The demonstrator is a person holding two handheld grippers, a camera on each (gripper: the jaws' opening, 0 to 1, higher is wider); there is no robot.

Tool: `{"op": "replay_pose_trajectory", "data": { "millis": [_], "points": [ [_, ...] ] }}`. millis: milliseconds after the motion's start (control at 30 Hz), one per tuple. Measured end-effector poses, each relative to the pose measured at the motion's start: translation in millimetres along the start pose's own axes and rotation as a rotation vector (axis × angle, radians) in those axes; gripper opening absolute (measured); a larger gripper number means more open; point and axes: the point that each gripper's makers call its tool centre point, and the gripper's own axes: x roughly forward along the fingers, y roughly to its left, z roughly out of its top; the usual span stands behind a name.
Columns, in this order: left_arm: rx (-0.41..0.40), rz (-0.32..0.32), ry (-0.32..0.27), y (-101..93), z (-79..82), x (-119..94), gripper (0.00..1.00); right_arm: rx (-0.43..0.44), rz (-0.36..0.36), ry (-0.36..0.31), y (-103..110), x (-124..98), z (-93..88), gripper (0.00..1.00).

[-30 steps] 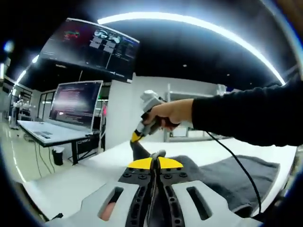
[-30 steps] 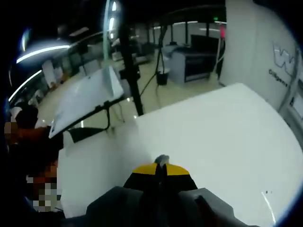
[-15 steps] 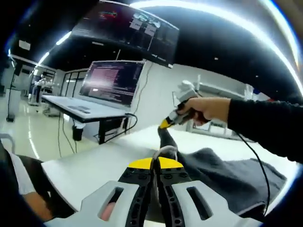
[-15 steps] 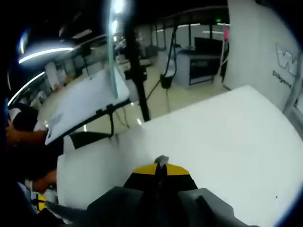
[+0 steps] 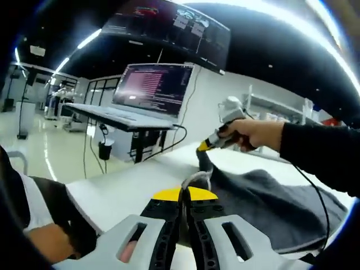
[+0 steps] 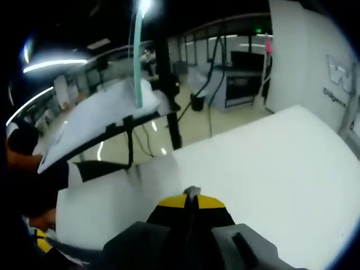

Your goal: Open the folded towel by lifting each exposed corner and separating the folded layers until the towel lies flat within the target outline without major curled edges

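1. Left gripper (image 5: pixel 185 191) is pinching a corner of the towel (image 5: pixel 270 208), jaws clenched on a small tuft of grey cloth showing just past the yellow tips.
2. Right gripper (image 6: pixel 191 194) is also clamped on a sliver of cloth at its tips; in the left gripper view it (image 5: pixel 203 147) is holding a second corner up, with a hand (image 5: pixel 250 134) around its handle.
3. Towel is lying on the white tabletop (image 5: pixel 124 188), its near edge being raised between the two grippers and the rest trailing away flat and rumpled.
4. Handling, as judged: soft, limp, light terry, sagging between the holds; not fragile, unlikely to slip from a firm pinch. Best held at the very corners, one layer only, so the fold is free to part.
5. Tabletop (image 6: pixel 270 180) ahead of the right gripper is lying bare; no target outline is making itself out.
6. Beyond the tabletop: a laptop (image 5: pixel 149 93) on a stand with cables hanging below, and an overhead screen (image 5: pixel 169 25). Neither is standing in the way.
7. A person's arm (image 5: pixel 48 242) is sitting close at the tabletop's near-left edge, worth minding when spreading.
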Motion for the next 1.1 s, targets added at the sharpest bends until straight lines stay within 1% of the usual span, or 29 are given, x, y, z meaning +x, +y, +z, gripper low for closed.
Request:
{"op": "replay_pose_trajectory", "data": {
  "millis": [33,167,267,400,467,500,533,667,767,800,867,900,933,967,1000,1033,1067,1100],
  "points": [
    [0.003,0.004,0.006,2.1,-1.5,1,0.02,-0.003,0.003,0.002,3,2,-0.7,0.0],
    [0.023,0.028,-0.012,9.3,5.8,0,0.02,-0.024,0.008,0.011,9,15,-2.2,0.0],
    [0.032,0.045,-0.012,15.0,7.4,1,0.02,-0.039,0.008,0.018,14,26,-6.0,0.0],
    [0.01,0.08,0.015,27.9,1.8,-4,0.02,-0.059,0.011,0.0,18,38,-4.9,0.0],
    [0.005,0.096,0.025,35.5,-0.6,-4,0.02,-0.058,0.009,-0.007,19,43,-5.8,0.0],
    [0.002,0.1,0.032,44.6,0.9,1,0.02,-0.059,0.007,-0.012,19,45,-6.2,0.0],
    [-0.003,0.105,0.04,48.1,-0.4,1,0.02,-0.062,0.004,-0.02,18,47,-5.8,0.0],
    [-0.023,0.116,0.06,51.4,-7.5,1,0.02,-0.078,0.001,-0.029,17,53,-5.5,0.0],
    [-0.042,0.131,0.085,56.3,-15.7,4,0.02,-0.112,-0.006,-0.039,15,56,-4.4,0.0],
    [-0.043,0.133,0.091,57.1,-17.5,4,0.02,-0.122,-0.008,-0.042,15,57,-4.8,0.01],
    [-0.041,0.139,0.098,54.6,-22.4,2,0.02,-0.173,-0.006,-0.043,16,58,-5.9,0.09],
    [-0.05,0.14,0.107,54.9,-26.3,2,0.02,-0.192,-0.012,-0.072,15,57,-1.5,0.16],
    [-0.051,0.142,0.108,55.3,-27.7,2,0.03,-0.186,-0.007,-0.082,16,56,0.4,0.22],
    [-0.043,0.15,0.116,56.4,-30.4,2,0.06,-0.182,-0.005,-0.086,16,52,0.9,0.28],
    [-0.02,0.163,0.122,58.6,-31.3,1,0.16,-0.183,-0.003,-0.092,17,48,-0.4,0.34],
    [0.029,0.188,0.104,62.8,-26.7,2,0.28,-0.19,0.001,-0.101,17,44,0.4,0.39],
    [0.067,0.206,0.069,64.5,-19.3,2,0.39,-0.196,0.002,-0.105,18,46,6.4,0.43],
    [0.103,0.216,0.036,61.7,-12.9,1,0.48,-0.209,-0.002,-0.107,16,43,7.8,0.49]
  ]
}}
